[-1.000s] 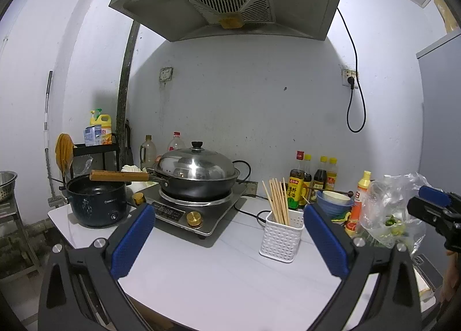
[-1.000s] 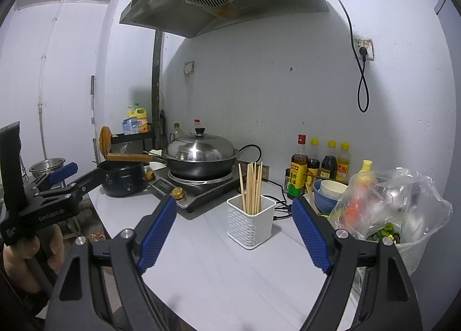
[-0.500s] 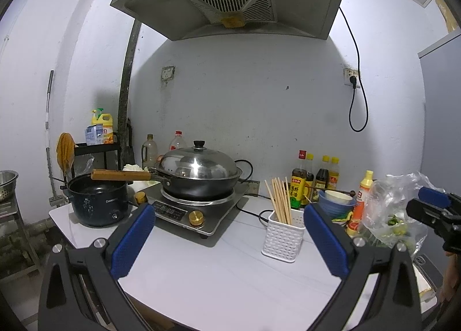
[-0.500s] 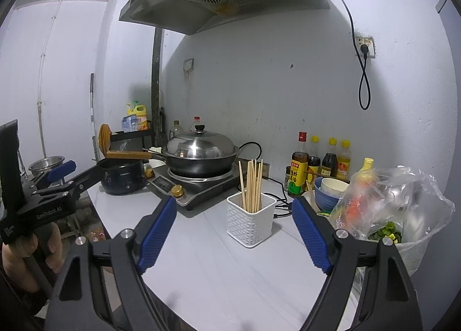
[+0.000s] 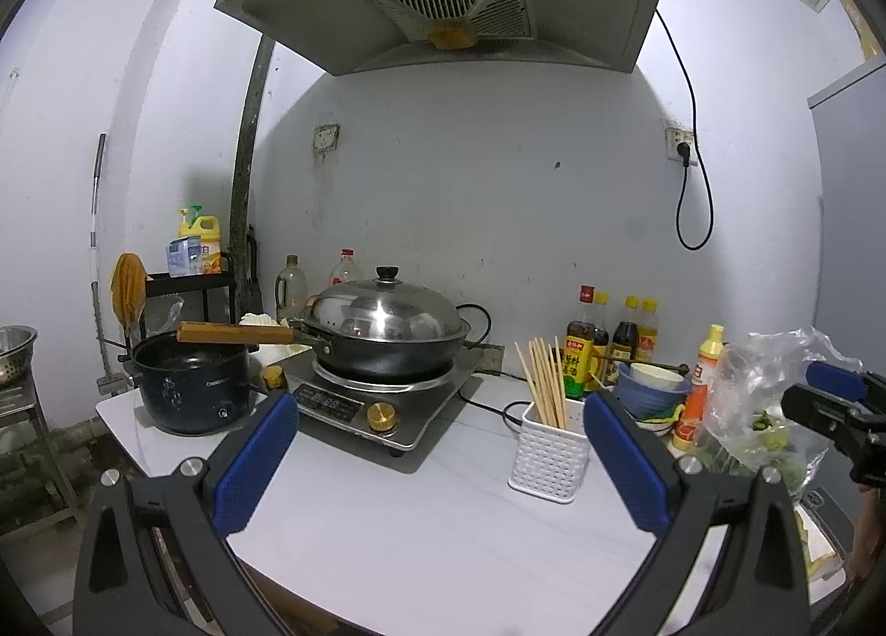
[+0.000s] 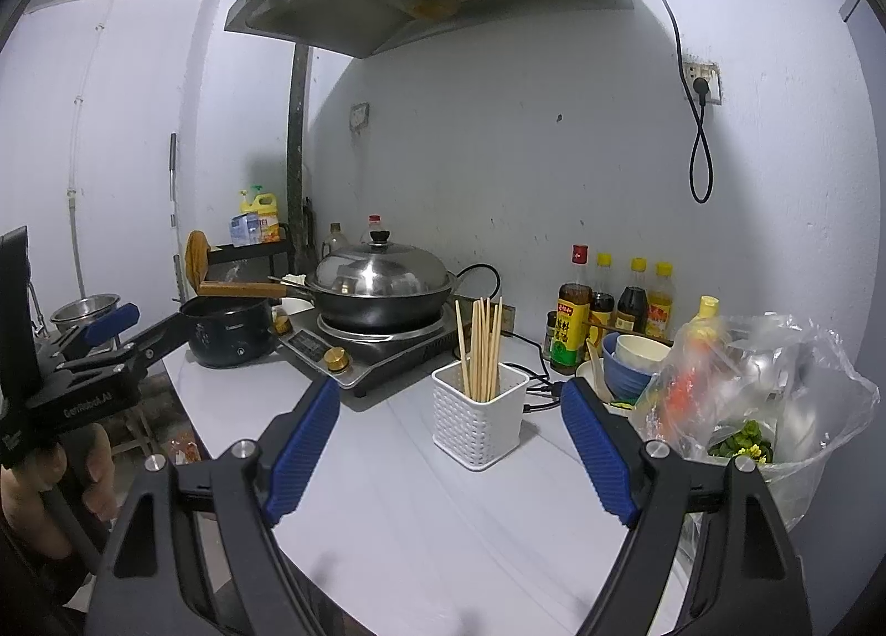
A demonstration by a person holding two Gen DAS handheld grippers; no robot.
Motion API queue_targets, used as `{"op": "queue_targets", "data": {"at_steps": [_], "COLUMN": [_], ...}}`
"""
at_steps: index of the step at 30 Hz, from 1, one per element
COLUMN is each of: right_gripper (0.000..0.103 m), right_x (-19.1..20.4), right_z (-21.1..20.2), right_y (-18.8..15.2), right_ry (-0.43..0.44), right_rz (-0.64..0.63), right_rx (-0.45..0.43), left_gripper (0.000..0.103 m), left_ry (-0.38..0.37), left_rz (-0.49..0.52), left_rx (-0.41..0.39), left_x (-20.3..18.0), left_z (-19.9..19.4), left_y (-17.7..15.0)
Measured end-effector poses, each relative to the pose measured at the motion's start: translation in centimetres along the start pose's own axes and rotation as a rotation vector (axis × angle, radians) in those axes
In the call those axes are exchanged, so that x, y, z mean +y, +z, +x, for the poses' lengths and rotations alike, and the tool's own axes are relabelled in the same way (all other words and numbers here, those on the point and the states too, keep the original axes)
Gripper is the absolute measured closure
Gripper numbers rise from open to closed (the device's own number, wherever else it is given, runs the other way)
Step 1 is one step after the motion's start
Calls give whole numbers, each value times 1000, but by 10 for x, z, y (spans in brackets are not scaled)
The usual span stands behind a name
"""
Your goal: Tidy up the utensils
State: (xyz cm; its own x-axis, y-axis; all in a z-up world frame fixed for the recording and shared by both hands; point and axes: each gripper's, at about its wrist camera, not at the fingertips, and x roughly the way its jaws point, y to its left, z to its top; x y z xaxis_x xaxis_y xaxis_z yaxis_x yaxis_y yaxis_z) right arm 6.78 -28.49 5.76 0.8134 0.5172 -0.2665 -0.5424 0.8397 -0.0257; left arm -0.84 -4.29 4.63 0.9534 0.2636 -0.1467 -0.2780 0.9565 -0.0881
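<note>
Both views sit a little nearer the counter than a second ago: the white basket point(image 6: 479, 422) of chopsticks point(image 6: 480, 350) now shows slightly lower and more to the right between the left gripper's point(image 5: 440, 461) pads (small shift only).

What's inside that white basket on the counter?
The white basket holds a bundle of wooden chopsticks standing upright and leaning slightly, their upper ends fanning above the rim. Its perforated walls hide their lower ends and the bottom, so anything else lying down there cannot be seen.
</note>
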Motion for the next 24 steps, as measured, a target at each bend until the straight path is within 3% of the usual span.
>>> {"op": "queue_targets", "data": {"at_steps": [24], "right_gripper": [22], "right_x": [8], "right_z": [25], "right_y": [1], "right_ry": [0], "right_rz": [-13], "right_rx": [40], "left_gripper": [0], "left_ry": [3], "left_rz": [-12], "left_rx": [30], "left_x": [7], "left_z": [19], "left_y": [-6]}}
